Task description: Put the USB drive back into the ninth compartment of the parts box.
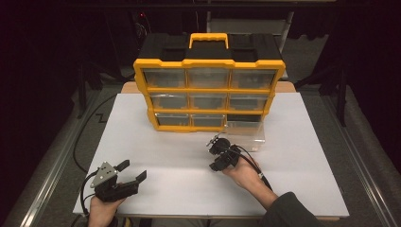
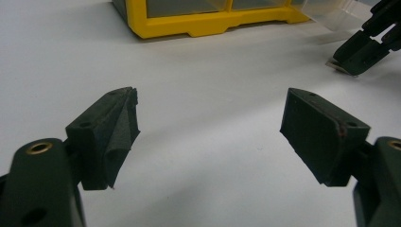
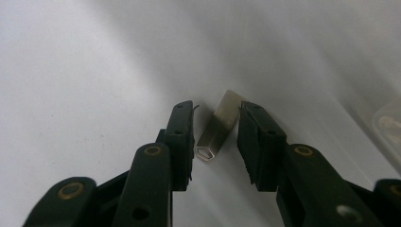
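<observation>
A small hexagonal metal sleeve (image 3: 217, 132) lies on the white table (image 1: 165, 142), slanted between the jaws of my right gripper (image 3: 216, 113). The jaws stand narrowly open on either side of it, almost touching it. In the high view that right gripper (image 1: 213, 142) points down at the table just in front of a clear plastic drawer (image 1: 245, 135) pulled out of the yellow and black organizer (image 1: 208, 90). My left gripper (image 1: 134, 170) rests low at the front left, wide open with nothing between its jaws (image 2: 210, 109). From there the right gripper (image 2: 359, 52) and the sleeve (image 2: 341, 66) appear at top right.
The organizer stands upright at the table's back with three rows of clear drawers; its bottom right slot is open. The table's front edge lies just beneath both hands. Black cables trail from each gripper. Dark floor and frame rails surround the table.
</observation>
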Available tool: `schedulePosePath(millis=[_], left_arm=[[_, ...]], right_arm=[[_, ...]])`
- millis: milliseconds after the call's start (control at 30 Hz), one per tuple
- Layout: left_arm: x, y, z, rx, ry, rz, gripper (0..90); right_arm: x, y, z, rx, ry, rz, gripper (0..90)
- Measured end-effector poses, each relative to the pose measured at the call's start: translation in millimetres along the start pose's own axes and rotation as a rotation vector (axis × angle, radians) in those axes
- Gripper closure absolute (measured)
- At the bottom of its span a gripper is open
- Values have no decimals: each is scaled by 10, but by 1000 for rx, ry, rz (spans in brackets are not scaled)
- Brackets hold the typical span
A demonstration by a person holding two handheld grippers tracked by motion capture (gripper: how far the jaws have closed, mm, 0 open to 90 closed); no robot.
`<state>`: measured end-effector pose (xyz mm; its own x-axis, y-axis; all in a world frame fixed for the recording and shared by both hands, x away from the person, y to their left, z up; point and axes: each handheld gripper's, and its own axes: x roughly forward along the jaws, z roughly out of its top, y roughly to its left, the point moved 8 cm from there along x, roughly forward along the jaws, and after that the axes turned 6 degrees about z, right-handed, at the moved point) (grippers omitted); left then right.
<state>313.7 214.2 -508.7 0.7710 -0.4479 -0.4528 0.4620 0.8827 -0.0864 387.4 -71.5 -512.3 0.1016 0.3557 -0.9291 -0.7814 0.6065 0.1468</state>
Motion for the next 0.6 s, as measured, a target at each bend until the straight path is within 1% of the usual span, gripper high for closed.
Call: schedulePosePath(millis=[100,200,300,367,400,433,600], left_arm=[[-3,3,3,0,-3,3,210],[-3,2,2,1,-3,3,210],[-2,1,2,2,-3,3,210],[-2,1,3,2,-3,3,210],[-3,1,2,3,-3,3,210],[-3,1,2,3,-3,3,210],[-4,1,2,2,-3,2,210]], right_arm=[[9,-4,11,-15,4,-13,703],[9,1,11,-15,12,-21,715],[17,4,21,-46,20,-32,750],[19,14,21,-55,32,-42,777],[22,22,25,-72,39,-44,788],[22,22,25,-72,39,-44,788],[24,34,27,-103,44,-51,792]])
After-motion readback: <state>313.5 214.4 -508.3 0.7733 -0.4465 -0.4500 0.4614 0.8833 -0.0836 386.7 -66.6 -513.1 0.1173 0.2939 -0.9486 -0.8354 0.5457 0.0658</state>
